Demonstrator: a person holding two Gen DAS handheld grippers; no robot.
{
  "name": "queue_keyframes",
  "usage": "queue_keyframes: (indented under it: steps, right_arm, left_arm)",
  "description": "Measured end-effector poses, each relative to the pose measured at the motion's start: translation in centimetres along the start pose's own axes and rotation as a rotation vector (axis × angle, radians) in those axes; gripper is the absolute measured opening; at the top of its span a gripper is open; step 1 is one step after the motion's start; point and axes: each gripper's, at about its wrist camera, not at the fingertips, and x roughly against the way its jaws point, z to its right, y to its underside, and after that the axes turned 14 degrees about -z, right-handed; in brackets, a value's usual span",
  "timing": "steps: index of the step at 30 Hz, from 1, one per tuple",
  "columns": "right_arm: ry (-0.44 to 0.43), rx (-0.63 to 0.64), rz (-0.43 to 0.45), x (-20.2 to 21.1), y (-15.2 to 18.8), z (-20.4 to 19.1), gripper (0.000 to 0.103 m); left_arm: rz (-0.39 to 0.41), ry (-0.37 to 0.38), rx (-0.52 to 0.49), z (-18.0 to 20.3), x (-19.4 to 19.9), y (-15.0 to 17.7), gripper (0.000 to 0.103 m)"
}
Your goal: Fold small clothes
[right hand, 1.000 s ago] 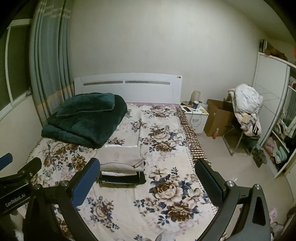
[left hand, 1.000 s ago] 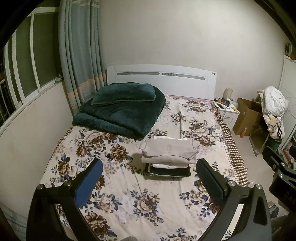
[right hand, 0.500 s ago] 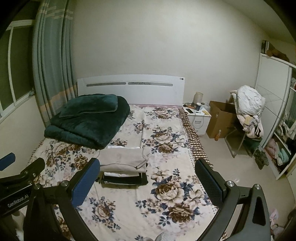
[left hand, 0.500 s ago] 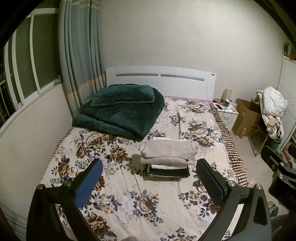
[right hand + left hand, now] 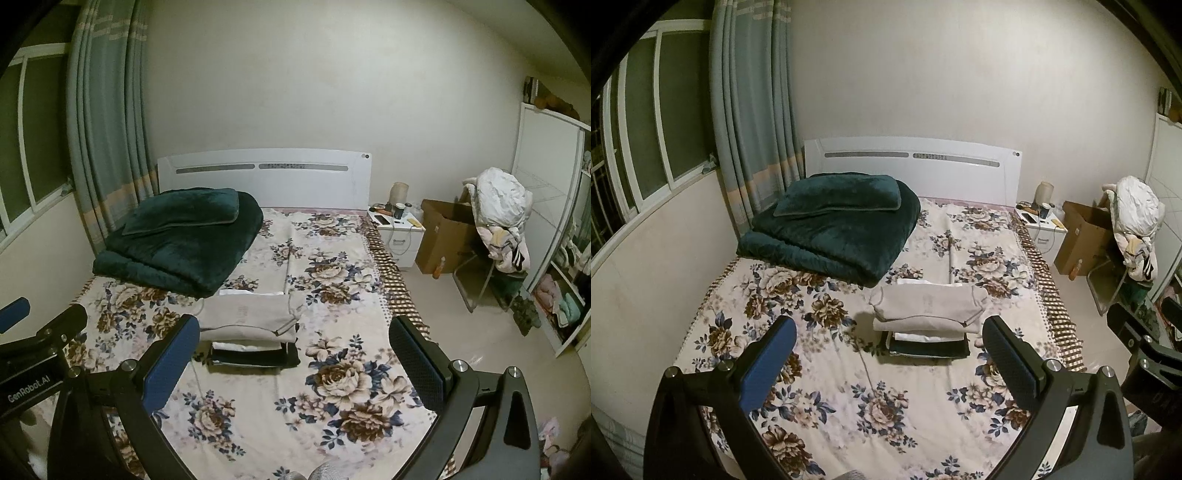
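A stack of folded clothes (image 5: pixel 929 321) rests mid-bed on the floral bedsheet (image 5: pixel 849 369): a beige top piece, white layers under it, a dark garment at the bottom. The right wrist view shows the same stack of folded clothes (image 5: pixel 251 328) left of centre. My left gripper (image 5: pixel 886 354) hovers well short of the pile, open, with nothing between its blue-padded fingers. My right gripper (image 5: pixel 295 354) is also open and empty, above the bedsheet (image 5: pixel 332 387) to the right of the pile. The right gripper's body (image 5: pixel 1145 350) shows at the left view's right edge.
A folded dark green blanket (image 5: pixel 831 232) with a pillow lies at the bed's far left by the white headboard (image 5: pixel 912 166). A nightstand (image 5: pixel 397 236), cardboard box (image 5: pixel 443 236), chair heaped with clothes (image 5: pixel 498 221) and open wardrobe (image 5: pixel 561 258) line the right side. Curtains (image 5: pixel 753 110) hang left.
Both views have drifted slightly, backing off and rising a little from the bed; the stack sits a bit lower in frame. Both grippers stay open and empty.
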Motion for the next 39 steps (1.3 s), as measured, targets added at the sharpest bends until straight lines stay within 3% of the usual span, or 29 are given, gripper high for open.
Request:
queue_keyframes:
  steps: [39]
  right_arm:
    - [-0.004, -0.002, -0.006, 0.0, 1.4, 0.0, 0.103]
  left_arm:
    - [-0.01, -0.001, 0.01, -0.2, 0.4, 0.5, 0.103]
